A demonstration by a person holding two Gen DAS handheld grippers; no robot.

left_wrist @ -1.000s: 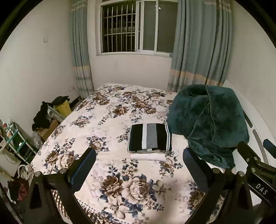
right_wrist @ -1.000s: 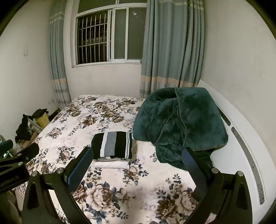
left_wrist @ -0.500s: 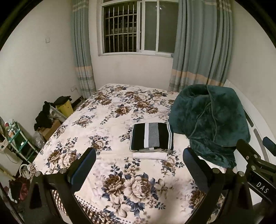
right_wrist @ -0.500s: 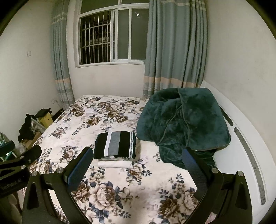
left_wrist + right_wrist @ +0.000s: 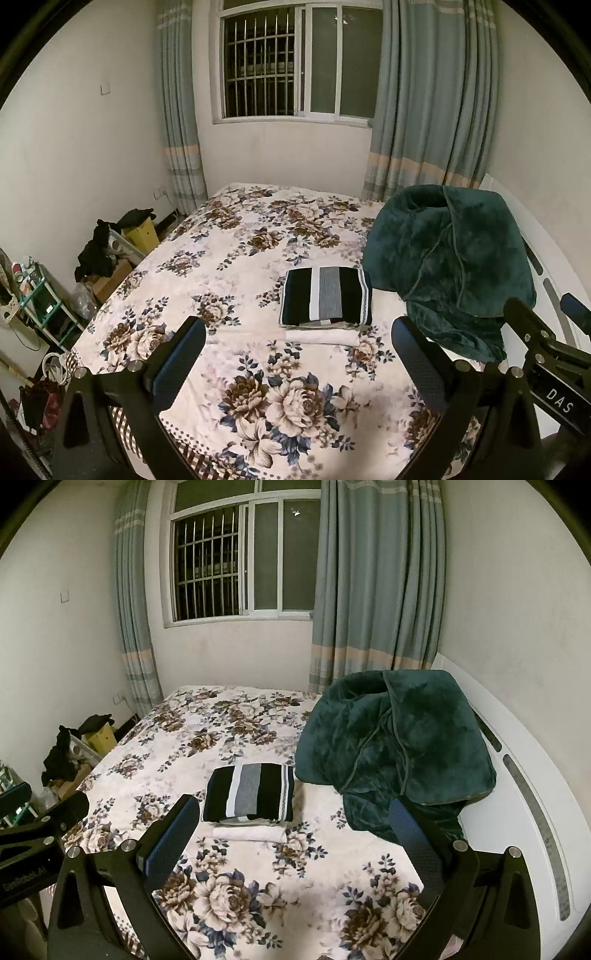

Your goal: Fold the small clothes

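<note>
**Desk:** Floral cotton covers the bed [image 5: 258, 236]; what lies on it?

**Photographer:** A stack of folded clothes [image 5: 325, 306] sits near the middle of the bed, a black, white and grey striped piece [image 5: 249, 793] on top and a folded white piece [image 5: 249, 833] at the bottom, its front edge showing. Just to the right, a dark green blanket [image 5: 443, 254] is heaped against the white headboard [image 5: 517, 794]; whether its edge touches the stack, I cannot tell.

**Desk:** And the 2 tools?

**Photographer:** The left gripper [image 5: 297, 349] hangs above the near part of the bed, fingers wide apart, nothing between them. The right gripper [image 5: 290, 829] is likewise spread and empty, with the stack showing between its fingers. Each appears at the edge of the other's view.

**Desk:** Background?

**Photographer:** A barred window [image 5: 240, 557] with grey-blue curtains [image 5: 432, 96], and clutter [image 5: 107, 247] on the floor at left, including a yellow box [image 5: 142, 233].
</note>
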